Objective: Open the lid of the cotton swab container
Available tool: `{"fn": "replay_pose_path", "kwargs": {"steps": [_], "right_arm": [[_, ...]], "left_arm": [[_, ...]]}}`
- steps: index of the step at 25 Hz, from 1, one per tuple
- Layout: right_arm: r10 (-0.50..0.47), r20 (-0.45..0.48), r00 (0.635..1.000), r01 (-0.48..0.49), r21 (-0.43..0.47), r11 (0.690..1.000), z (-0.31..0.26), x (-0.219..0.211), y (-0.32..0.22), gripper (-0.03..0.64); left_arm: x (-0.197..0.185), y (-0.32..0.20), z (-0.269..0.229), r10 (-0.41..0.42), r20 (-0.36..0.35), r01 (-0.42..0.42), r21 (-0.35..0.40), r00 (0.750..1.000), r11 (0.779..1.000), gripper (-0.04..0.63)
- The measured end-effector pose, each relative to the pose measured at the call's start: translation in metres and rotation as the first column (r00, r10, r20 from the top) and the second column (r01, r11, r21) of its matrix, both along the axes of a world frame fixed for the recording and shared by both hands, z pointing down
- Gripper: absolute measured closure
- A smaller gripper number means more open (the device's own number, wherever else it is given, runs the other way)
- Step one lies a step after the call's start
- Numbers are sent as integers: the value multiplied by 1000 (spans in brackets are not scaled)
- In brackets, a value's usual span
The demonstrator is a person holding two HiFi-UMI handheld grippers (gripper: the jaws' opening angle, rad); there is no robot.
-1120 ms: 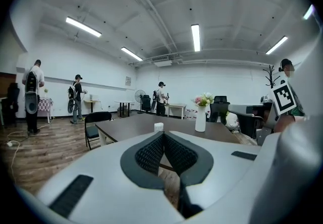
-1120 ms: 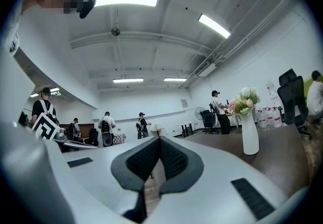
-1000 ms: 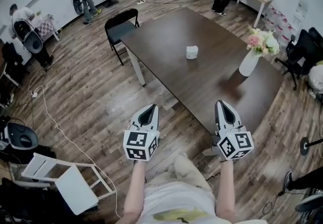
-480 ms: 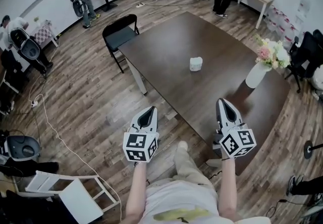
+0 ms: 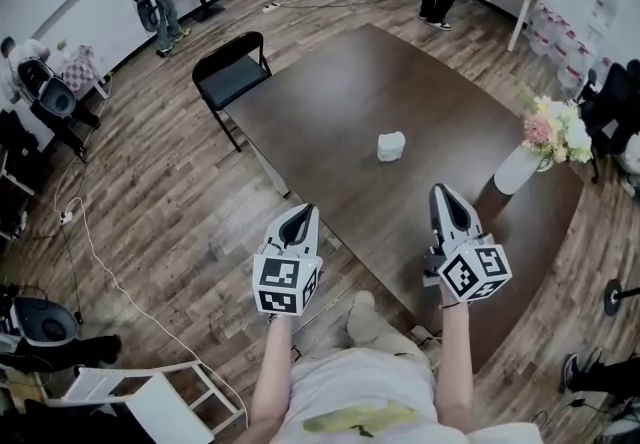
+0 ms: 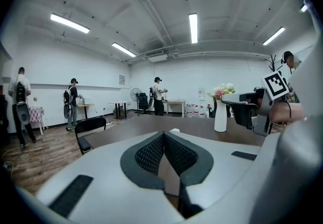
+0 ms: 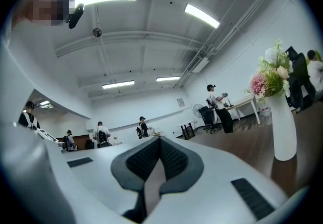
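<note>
- Head view puts the container (image 5: 391, 145) lower in frame than a second ago. The whole table (image 5: 330, 72) has slid towards the grippers, so the person is walking up to it.
- The container seems not to have moved on the table. It stands alone on the dark top, near the middle, a small white thing. At this size I cannot tell how its lid sits.
- The vase (image 5: 520, 170) has drifted down the frame with the table and now stands near the right gripper's side. The chair (image 5: 232, 72) remains at the far left corner.
- The left gripper (image 5: 299, 216) hangs by the table's near edge. Its own view shows the jaws pressed together with nothing between them, and a white top peeks just over their tips, straight ahead.
- The right gripper (image 5: 444, 196) shows over the near part of the table, jaws likewise together and empty. Its view catches the vase but not the container.
- Neither gripper has opened over the last second, and both keep the same carried pose in front of the body.
- For the task, this is still the approach. The container is well apart from both grippers and nothing has touched it.
- My judgement is that the gap must close further and the jaws must part. Then one gripper could steady the body while the other works the lid.
</note>
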State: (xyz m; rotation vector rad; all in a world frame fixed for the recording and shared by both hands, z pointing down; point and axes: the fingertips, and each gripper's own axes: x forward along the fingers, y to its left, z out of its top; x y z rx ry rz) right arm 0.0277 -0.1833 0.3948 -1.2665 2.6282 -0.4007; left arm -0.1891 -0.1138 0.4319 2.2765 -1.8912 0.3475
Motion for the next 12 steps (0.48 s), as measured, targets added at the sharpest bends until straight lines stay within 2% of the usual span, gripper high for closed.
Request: {"fn": "replay_pose_path", "kwargs": {"steps": [12], "right_arm": [[42,29,999,-39,-86,996,33,1,-66,595]], "left_arm": [[19,-84,18,122,2,-122,-37,992,992,571]]}}
